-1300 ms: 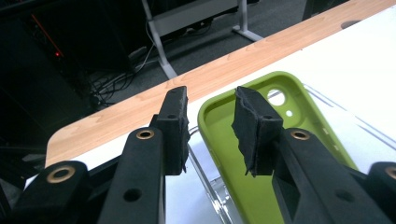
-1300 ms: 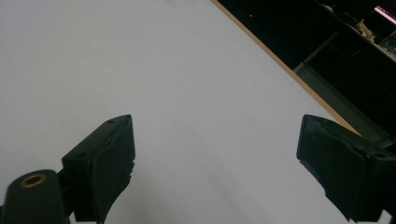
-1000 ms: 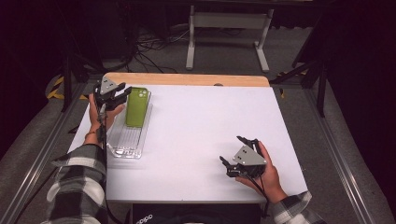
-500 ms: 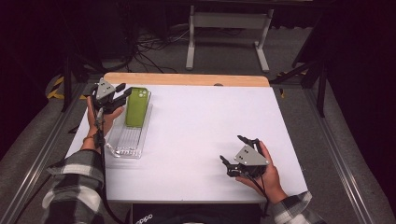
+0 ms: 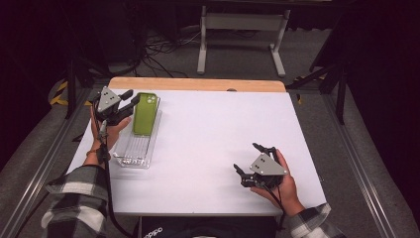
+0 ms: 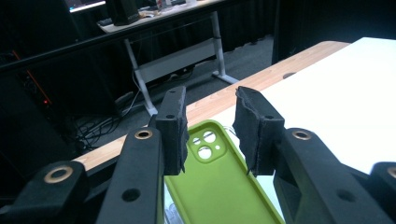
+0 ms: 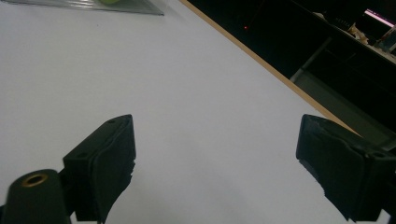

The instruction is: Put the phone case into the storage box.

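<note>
1. The green phone case (image 5: 145, 114) lies on the clear tray (image 5: 132, 153), at the table's ten o'clock.
2. The left gripper (image 5: 130, 101) hovers at the case's nine o'clock, jaws narrow and empty.
3. The right gripper (image 5: 249, 159) rests at five o'clock, jaws wide, empty.

text: "oppo" | on: black device (image 5: 151, 231) | at table's near edge

A lab or recording studio: black curtains, tangled floor cables (image 5: 158, 47), metal floor rails (image 5: 44, 163), and a white wood-edged tabletop (image 5: 208, 129).
</note>
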{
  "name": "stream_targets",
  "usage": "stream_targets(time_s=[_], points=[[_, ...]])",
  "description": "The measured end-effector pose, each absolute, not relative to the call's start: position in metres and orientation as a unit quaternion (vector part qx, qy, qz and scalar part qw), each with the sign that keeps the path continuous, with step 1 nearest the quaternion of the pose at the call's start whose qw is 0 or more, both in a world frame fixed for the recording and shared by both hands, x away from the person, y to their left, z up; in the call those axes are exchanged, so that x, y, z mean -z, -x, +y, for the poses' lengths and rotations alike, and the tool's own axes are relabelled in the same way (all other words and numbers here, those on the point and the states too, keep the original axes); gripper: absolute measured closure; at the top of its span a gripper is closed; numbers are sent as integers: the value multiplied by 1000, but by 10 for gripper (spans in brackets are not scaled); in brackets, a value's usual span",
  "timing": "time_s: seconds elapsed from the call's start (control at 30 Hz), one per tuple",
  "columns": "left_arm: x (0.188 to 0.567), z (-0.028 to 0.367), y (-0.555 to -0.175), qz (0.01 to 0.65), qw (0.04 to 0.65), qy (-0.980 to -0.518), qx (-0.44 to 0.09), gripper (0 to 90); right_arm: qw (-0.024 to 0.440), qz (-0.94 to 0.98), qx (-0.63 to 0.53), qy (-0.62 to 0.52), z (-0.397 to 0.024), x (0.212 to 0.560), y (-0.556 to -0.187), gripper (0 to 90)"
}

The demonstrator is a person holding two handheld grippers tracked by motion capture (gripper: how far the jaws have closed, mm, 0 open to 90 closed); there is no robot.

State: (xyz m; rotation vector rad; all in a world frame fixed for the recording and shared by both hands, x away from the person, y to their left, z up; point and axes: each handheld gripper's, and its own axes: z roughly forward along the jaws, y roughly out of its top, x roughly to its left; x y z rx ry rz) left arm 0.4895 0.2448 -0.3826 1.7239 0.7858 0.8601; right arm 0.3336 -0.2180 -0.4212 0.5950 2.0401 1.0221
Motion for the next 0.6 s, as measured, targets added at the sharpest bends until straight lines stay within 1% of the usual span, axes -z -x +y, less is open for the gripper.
stream_targets(time_s=[0.23,0.27,0.33,0.37,0.43,0.47,0.5,0.53,0.6], points=[[383,241,-482,312,510,-715,-361,633,382,798,-403,-234,-219,421,-333,127],[383,239,-481,317,513,-715,-353,624,382,798,-403,-235,-219,420,-334,127],[383,239,-479,311,513,-716,-358,610,382,797,-404,-235,-219,420,-333,127],[383,238,-477,313,514,-717,-351,605,381,797,-405,-234,-219,420,-333,127],[382,237,-474,312,516,-714,-355,590,381,797,-405,-234,-219,420,-333,127],[381,237,-473,313,517,-710,-360,565,381,797,-405,-235,-219,420,-333,127],[381,237,-472,310,519,-712,-357,569,380,797,-405,-235,-219,420,-333,127],[382,237,-470,310,524,-710,-354,592,381,797,-406,-235,-219,420,-333,127],[382,236,-467,307,526,-710,-353,596,380,797,-406,-236,-219,420,-333,127]])
